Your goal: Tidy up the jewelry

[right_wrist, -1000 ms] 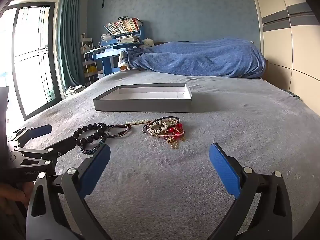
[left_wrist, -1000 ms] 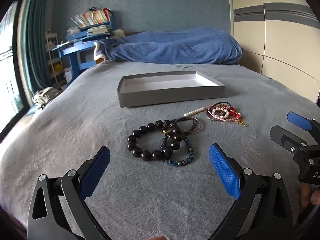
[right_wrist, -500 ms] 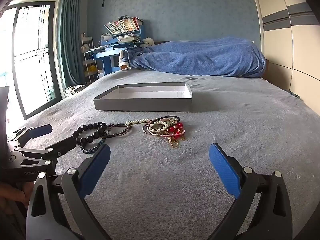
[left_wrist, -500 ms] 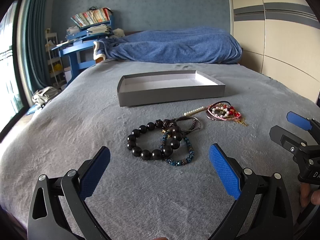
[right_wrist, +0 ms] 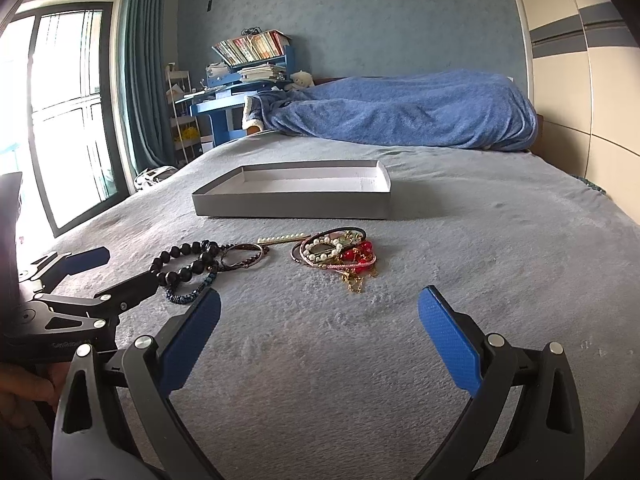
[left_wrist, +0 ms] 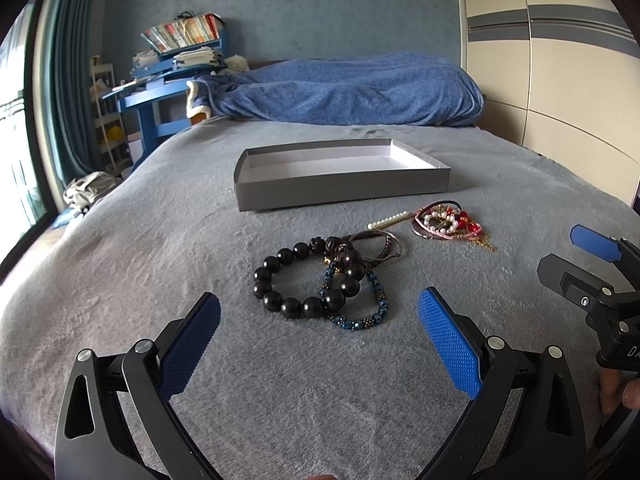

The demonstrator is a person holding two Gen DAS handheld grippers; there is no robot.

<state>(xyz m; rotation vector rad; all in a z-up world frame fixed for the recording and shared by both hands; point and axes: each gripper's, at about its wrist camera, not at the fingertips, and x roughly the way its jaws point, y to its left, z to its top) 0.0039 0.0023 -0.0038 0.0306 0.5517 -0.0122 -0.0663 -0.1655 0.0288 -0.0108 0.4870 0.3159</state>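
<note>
From my left wrist camera: my left claw (left_wrist: 319,322) is spread wide with nothing in it, hanging low over the grey bed (left_wrist: 132,248). Straight ahead of it, pretty much centred between the two blue pads, sits the black bead bracelet (left_wrist: 305,280), lying flat and overlapping a blue beaded bracelet (left_wrist: 362,300) on its right side, with a brown cord bracelet (left_wrist: 380,245) touching at the back. So that clump is dead ahead of the left claw and close. Further off and to the right is the pearl and red bead pile (left_wrist: 450,222), with a pearl hair clip (left_wrist: 389,220) just beside it, its long axis running left-right with a slight tilt. Beyond all of it is the grey tray (left_wrist: 344,184), nothing visible inside. My right claw (left_wrist: 576,256) pokes in at the right edge, and it looks open here.

From my right wrist camera: the right claw (right_wrist: 319,322) is wide apart too, holding nothing. The pearl and red bead pile (right_wrist: 340,252) lies ahead and a touch left of centre. The black bead bracelet (right_wrist: 186,261) is off to the far left, right under the tip of my left claw (right_wrist: 106,274).

My read: left takes the black clump, right takes the pearl pile, and both go forward to the grey tray (right_wrist: 292,204).
</note>
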